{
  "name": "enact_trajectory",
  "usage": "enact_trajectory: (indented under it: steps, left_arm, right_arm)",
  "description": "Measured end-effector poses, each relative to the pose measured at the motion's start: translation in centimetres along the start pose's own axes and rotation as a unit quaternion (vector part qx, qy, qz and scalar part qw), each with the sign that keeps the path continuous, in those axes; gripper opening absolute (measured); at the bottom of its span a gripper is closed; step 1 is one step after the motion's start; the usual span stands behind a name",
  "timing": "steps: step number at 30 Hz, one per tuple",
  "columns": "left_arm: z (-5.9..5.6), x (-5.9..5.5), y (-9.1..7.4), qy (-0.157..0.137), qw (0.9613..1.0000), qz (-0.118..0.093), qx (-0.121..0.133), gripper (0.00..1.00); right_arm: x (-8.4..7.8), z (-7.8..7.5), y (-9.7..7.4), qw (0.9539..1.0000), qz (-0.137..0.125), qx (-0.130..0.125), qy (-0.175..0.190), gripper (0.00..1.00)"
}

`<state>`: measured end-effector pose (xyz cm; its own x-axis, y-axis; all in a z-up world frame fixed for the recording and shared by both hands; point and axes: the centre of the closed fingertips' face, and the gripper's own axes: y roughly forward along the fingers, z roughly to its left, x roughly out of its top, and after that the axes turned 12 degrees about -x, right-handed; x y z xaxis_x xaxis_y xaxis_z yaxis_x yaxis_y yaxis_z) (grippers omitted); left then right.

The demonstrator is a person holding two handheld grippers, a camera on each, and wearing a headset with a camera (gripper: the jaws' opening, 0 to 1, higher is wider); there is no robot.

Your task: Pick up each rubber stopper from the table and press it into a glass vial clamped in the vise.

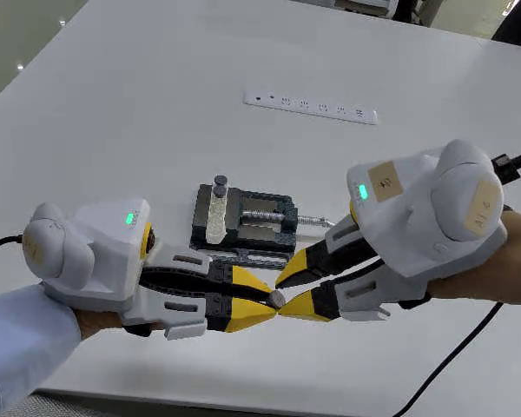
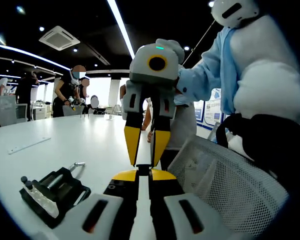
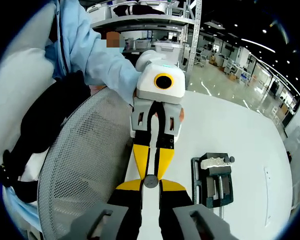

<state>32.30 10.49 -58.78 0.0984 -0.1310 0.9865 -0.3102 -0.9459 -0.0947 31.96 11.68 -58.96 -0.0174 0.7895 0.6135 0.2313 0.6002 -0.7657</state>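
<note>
A grey rubber stopper (image 1: 277,299) (image 3: 151,181) hangs in the air above the table's front edge. My left gripper (image 1: 269,305) (image 2: 150,172) comes in from the left, shut on it at the very tips. Facing it tip to tip, my right gripper (image 1: 282,295) (image 3: 151,186) is open, its jaws standing on either side of the stopper. Behind them a small black vise (image 1: 269,228) (image 2: 60,190) (image 3: 215,187) sits on the table and clamps a row of glass vials (image 1: 216,213). Two vials at the far end carry dark stoppers (image 1: 219,182).
A white power strip (image 1: 311,108) lies far back on the white table (image 1: 113,130). A black cable (image 1: 451,356) trails from the right gripper across the near right corner. A mesh chair (image 2: 225,185) (image 3: 85,165) stands at the table's front edge.
</note>
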Motion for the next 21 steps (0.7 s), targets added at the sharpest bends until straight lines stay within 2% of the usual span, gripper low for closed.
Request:
enact_trajectory:
  steps: [14, 21]
  left_arm:
    - [0.18, -0.16, 0.0, -0.002, 1.0, -0.002, 0.0, 0.01]
    - [0.17, -0.46, 0.47, 0.004, 0.9999, 0.011, 0.001, 0.02]
  right_arm:
    - [-0.14, -0.04, 0.15, 0.9998, 0.006, 0.017, -0.008, 0.07]
    - [-0.44, 0.13, 0.27, 0.9985, 0.04, 0.034, -0.011, 0.06]
